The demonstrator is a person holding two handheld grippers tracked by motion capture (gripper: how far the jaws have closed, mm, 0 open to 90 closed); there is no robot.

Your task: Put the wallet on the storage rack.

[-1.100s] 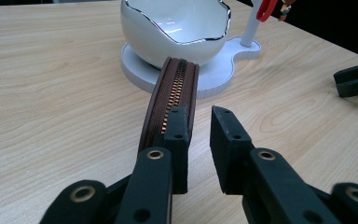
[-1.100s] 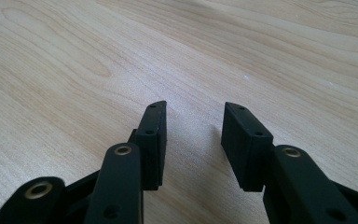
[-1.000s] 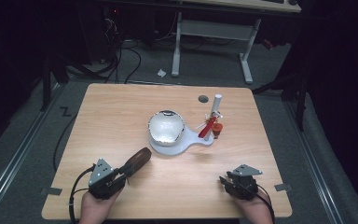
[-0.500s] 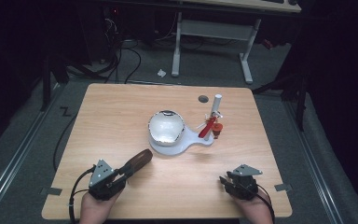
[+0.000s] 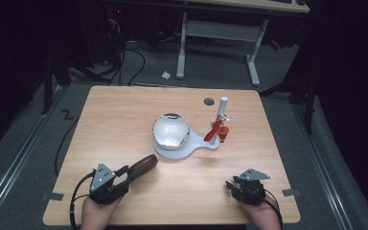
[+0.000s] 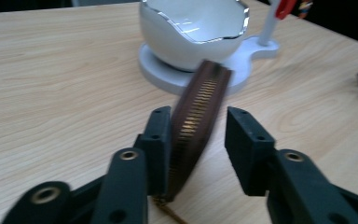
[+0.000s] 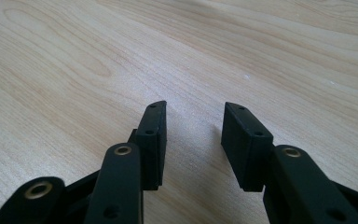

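Two hand-held grippers work near the front edge of a wooden table [image 5: 124, 115]. The left gripper [image 6: 193, 135] stands with jaws parted around one brown zippered pouch [image 6: 198, 112]; the pouch touches the left jaw, with a gap at the right one. The right gripper [image 7: 193, 133] is spread wide over bare wood. Beyond the pouch's far end sits one white bowl [image 5: 170, 131] on a white stand [image 5: 203, 142] with a red piece [image 5: 214, 129]. No writing is legible. Open tabletop surrounds both tools.
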